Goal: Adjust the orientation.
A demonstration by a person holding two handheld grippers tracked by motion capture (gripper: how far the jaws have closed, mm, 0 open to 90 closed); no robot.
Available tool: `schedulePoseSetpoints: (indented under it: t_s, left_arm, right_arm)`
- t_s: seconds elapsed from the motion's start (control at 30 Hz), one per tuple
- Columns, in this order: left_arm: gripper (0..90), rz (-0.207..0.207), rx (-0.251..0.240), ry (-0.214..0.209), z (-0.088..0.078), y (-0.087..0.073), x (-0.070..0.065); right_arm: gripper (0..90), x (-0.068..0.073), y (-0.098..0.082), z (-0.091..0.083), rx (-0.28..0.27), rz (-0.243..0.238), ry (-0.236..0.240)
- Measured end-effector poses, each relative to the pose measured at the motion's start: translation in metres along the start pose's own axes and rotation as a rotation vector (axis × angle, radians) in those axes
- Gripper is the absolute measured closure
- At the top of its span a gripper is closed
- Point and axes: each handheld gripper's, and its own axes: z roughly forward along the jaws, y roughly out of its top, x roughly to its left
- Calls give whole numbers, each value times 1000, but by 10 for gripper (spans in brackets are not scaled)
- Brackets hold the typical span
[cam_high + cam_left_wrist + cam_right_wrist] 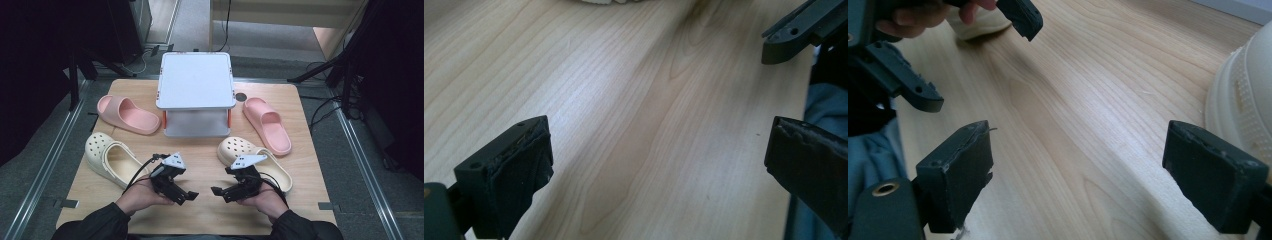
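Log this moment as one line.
left gripper: open, empty | right gripper: open, empty | cream clogs: on table, untouched

I see both forearms coming in from the bottom of the high view, in dark sleeves, each hand wrapped around a gripper. My left hand (pixel 142 196) holds the left gripper (pixel 186 196) low, its jaws pointing inward toward the other. My right hand (pixel 265 200) holds the right gripper (pixel 218 192) the same way, aimed back at the left one, the two tips near each other but apart. In each gripper view the jaws stand wide, nothing between them. Grey plates sit on top of both; cables trail back by the wrists.
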Motion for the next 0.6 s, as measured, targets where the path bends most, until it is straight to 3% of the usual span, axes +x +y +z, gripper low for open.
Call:
schedulePoseSetpoints:
  t_s: [0.03, 0.07, 0.1, 0.13, 0.17, 0.2, 0.23, 0.27, 0.33, 0.37, 0.5, 0.6]
  left_arm:
    - [18, 19, -5, 18, -1, -1, 0]
    - [95, 40, -11, 45, -4, -1, -1]
    - [163, 49, -21, 53, -5, 0, -1]
    - [175, 57, -21, 56, -7, 1, 0]
    - [175, 61, -22, 56, -8, 3, 0]
    - [249, 63, -29, 61, -9, 4, 1]
    - [249, 58, -46, 64, -10, 5, 2]
    - [282, 57, -58, 56, -12, 6, 4]
    - [418, 48, -109, 35, -15, 7, 6]
    - [451, 48, -109, 35, -15, 7, 6]
    - [480, 68, -143, 69, -15, 5, 8]
    - [467, 90, -107, 72, -11, 3, 10]
  right_arm:
    - [126, 0, 0, -1, -12, 5, 3]
    - [128, 0, 1, -3, -27, 0, 9]
    - [131, 1, 1, -4, -40, -2, 0]
    - [156, 2, 2, -9, -60, 1, -25]
    - [156, 2, 2, -9, -60, 1, -25]
    - [243, 2, 2, -13, -63, 25, -42]
    - [243, 2, 2, -13, -63, 25, -42]
    - [311, 3, 2, -15, -59, 38, -39]
    - [391, 5, 2, -21, -73, 7, -49]
    - [391, 5, 2, -21, -73, 7, -49]
    - [445, 8, 2, -24, -74, -16, -54]
    - [447, 9, 2, -26, -81, -17, -59]
